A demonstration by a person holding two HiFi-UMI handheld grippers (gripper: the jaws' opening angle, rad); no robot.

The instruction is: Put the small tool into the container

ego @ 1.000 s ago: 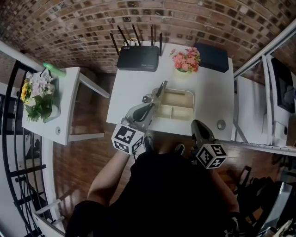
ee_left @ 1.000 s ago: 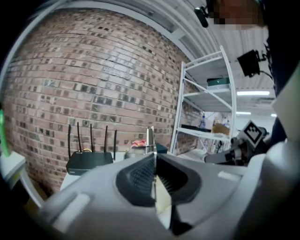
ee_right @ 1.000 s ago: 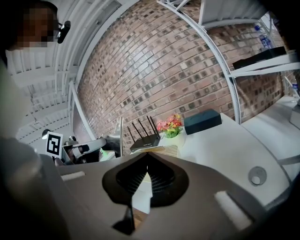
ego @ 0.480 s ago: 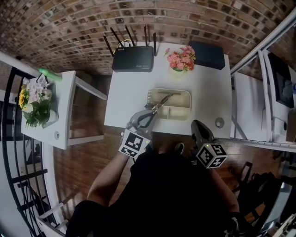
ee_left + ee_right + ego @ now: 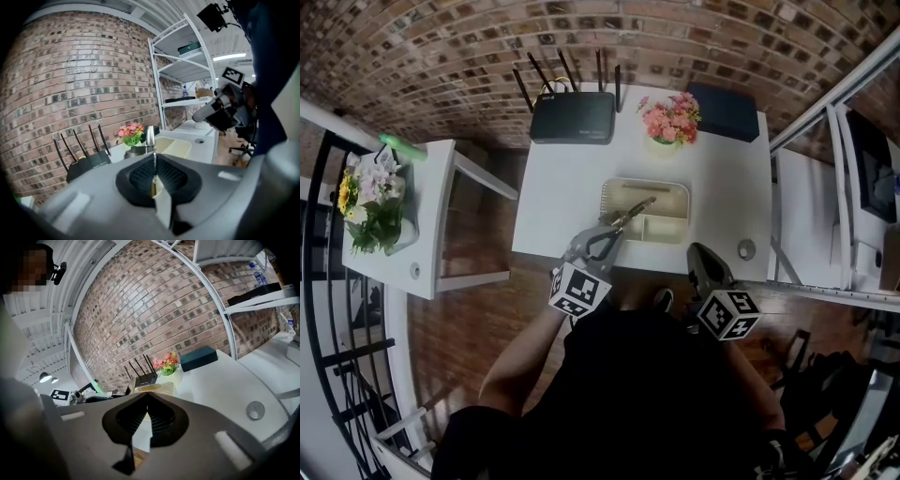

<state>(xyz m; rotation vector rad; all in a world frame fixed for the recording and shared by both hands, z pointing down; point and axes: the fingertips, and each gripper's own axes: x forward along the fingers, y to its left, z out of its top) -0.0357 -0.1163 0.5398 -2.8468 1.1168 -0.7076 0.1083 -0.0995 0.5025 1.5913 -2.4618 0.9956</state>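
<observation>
White tabletop: left gripper clamps a thin silver metal tool, tip over the cream divided plastic tray, seemingly for dropping; right gripper hangs near, jaws together, empty.

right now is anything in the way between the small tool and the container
Nothing visible. The left gripper holds the small metal tool with its tip over the open beige container; the flower pot stands behind it, off the path.
</observation>
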